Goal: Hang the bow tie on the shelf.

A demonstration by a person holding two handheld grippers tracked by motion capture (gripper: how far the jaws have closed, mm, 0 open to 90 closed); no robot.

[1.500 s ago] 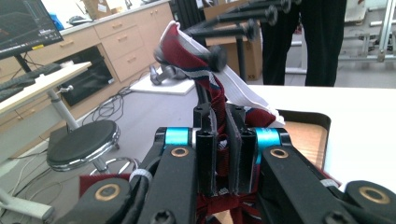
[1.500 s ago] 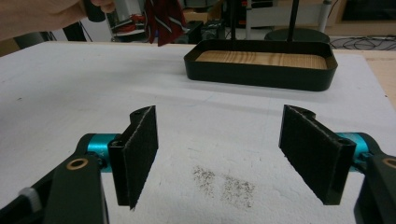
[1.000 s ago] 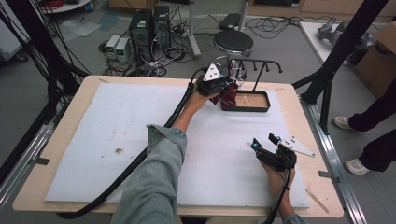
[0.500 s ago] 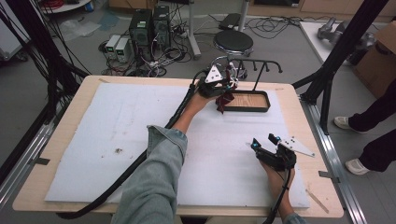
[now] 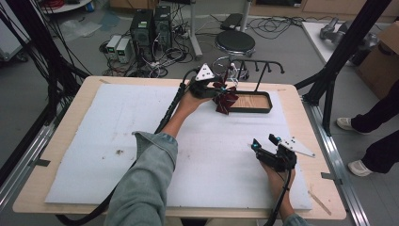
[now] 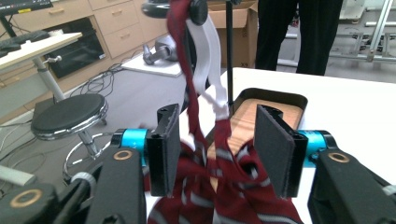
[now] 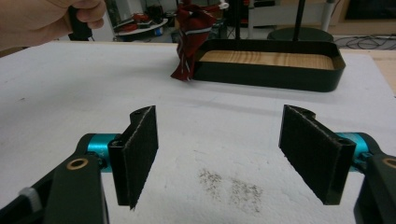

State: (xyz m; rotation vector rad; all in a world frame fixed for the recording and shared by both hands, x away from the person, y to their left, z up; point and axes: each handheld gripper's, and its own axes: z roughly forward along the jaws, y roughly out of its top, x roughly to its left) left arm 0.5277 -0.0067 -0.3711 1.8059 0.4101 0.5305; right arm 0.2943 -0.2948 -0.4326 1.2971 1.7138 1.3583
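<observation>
Jaws of left gripper [image 6: 215, 154] stand parted around a striped red tie [image 6: 219, 196] hanging from the rack [image 5: 256, 63] over the tray [image 5: 263, 108], far table edge. Right gripper [image 7: 217, 154] wide open, empty.

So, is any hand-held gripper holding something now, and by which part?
Nothing is held. The left hand-held gripper is open, its jaws on either side of the hanging dark red striped tie without pinching it. The right hand-held gripper is open over the white mat.
</observation>
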